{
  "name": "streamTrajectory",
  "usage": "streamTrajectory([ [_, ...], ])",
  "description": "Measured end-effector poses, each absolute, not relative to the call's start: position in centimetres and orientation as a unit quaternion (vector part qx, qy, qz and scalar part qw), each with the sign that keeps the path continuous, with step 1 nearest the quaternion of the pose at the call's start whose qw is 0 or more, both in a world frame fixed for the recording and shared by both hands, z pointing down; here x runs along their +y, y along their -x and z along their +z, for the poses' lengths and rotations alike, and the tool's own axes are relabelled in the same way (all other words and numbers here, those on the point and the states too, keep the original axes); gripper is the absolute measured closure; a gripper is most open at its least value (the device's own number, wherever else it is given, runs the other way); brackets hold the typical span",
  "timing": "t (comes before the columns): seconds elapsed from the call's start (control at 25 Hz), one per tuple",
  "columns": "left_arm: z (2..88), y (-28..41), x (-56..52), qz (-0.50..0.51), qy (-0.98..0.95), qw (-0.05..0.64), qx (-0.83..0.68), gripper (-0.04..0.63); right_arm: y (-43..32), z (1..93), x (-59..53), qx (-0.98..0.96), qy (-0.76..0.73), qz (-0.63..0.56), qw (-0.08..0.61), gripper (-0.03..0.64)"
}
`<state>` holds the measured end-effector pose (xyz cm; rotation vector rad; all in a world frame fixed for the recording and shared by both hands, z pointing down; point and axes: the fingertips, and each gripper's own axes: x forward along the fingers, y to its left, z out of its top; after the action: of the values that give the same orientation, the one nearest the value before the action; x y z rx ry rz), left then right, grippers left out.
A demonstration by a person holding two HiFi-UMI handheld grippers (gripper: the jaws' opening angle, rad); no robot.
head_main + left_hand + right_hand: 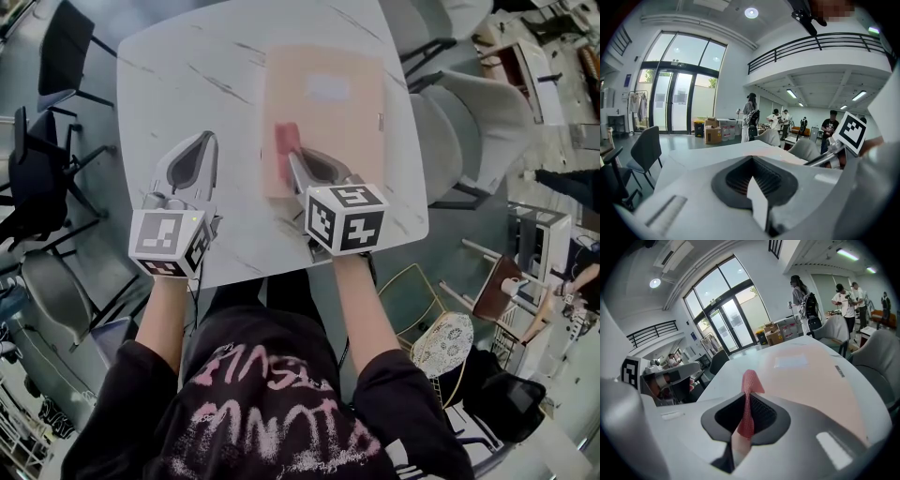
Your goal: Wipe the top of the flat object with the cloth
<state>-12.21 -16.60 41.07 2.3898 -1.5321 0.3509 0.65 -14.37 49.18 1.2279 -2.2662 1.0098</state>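
Note:
A flat peach-coloured folder (328, 112) with a pale label lies on the white marble table (187, 84), right of centre. A red cloth (286, 142) sits at the folder's near left edge, and my right gripper (292, 159) is shut on it. In the right gripper view the red cloth (748, 399) stands pinched between the jaws, its free end curling up over the folder (811, 376). My left gripper (199, 142) rests on bare table to the left of the folder, jaws closed with nothing in them; the same left gripper (757, 194) shows its pads together.
Grey chairs (469, 122) stand at the table's right side and black chairs (42, 178) at its left. A cardboard box (712, 134) and several people stand far behind. A wire chair (422, 328) is near the person's right leg.

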Motion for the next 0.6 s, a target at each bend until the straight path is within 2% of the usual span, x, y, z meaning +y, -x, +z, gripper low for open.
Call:
streamTrajectory([
  [0.6, 41.3, 10.4, -16.4, 0.122, -0.838, 0.137, -0.513, 0.594, -6.8, 50.1, -14.4, -0.775, -0.482, 0.364, 0.187, 0.568],
])
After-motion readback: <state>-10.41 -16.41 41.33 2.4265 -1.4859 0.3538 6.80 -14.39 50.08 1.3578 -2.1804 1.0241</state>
